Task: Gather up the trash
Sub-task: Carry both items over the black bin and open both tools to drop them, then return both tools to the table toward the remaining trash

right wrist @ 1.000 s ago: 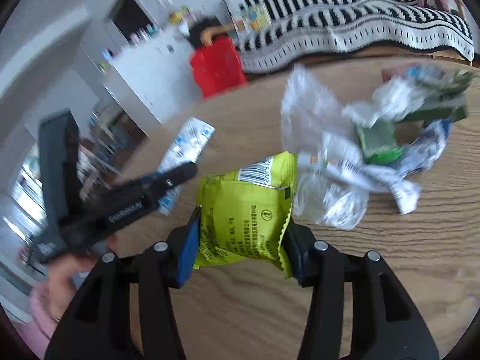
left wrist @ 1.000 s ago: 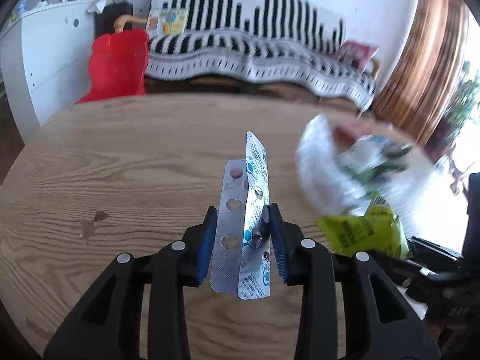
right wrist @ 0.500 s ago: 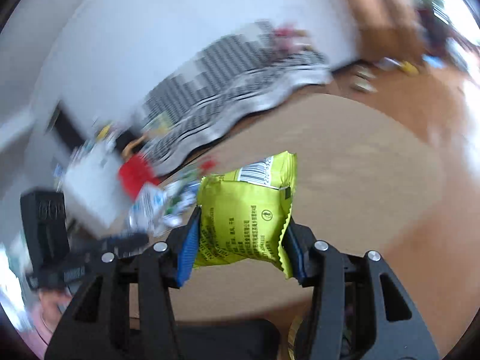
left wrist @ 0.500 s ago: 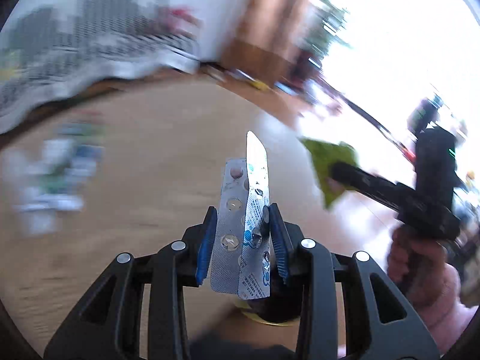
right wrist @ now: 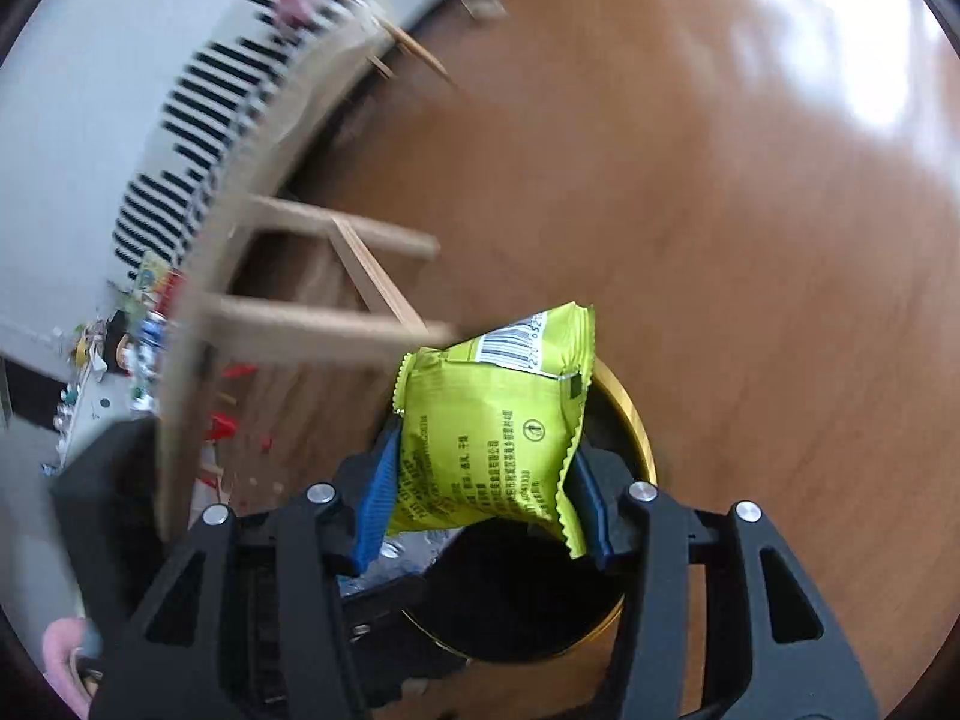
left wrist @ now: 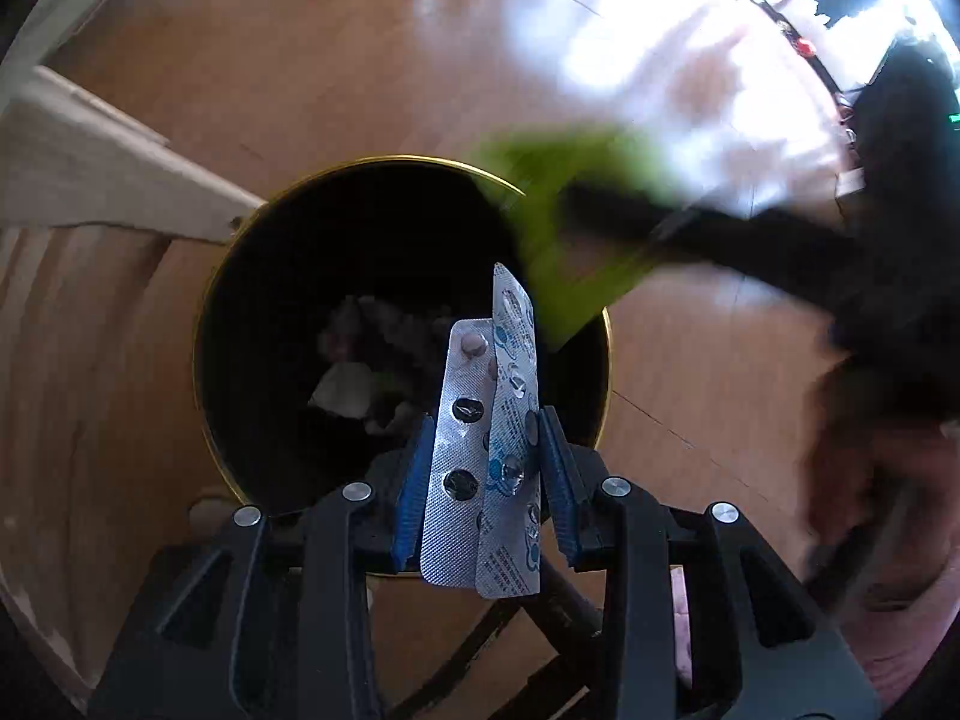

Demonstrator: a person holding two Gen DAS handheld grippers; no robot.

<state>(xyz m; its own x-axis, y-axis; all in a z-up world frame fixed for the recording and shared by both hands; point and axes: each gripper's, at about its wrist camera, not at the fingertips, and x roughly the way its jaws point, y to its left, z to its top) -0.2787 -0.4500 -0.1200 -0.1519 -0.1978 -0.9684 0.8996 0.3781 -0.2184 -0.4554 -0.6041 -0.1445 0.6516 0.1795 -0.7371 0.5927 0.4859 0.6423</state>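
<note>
The left gripper (left wrist: 483,480) is clamped on two flat silver blister packs (left wrist: 486,450), which stand upright between its ribbed blue pads (left wrist: 414,480). The left strip has a dimpled foil surface with round pockets, most of them dark and empty, one near the top with a pinkish pill; the right strip is smooth foil with blue print and ends in a pointed tip. Both strips hang over the open mouth of a round black trash bin (left wrist: 207,324) with a thin golden rim, which stands on a glossy brown wooden floor (left wrist: 300,60). Deep inside the bin lie some pale crumpled pieces (left wrist: 345,387), too dark to tell more. The right gripper (right wrist: 483,501) is closed on a yellow-green snack wrapper (right wrist: 498,420), a puffy plastic pouch with zigzag-cut edges, small black print and a white barcode at its top edge. In the left wrist view this wrapper (left wrist: 564,228) is a blurred green patch over the far right part of the bin rim, held by the blurred black right gripper. In the right wrist view the bin (right wrist: 630,414) is directly behind and under the wrapper. A table leg frame of light wood (right wrist: 360,276) stands just beside the bin.
</note>
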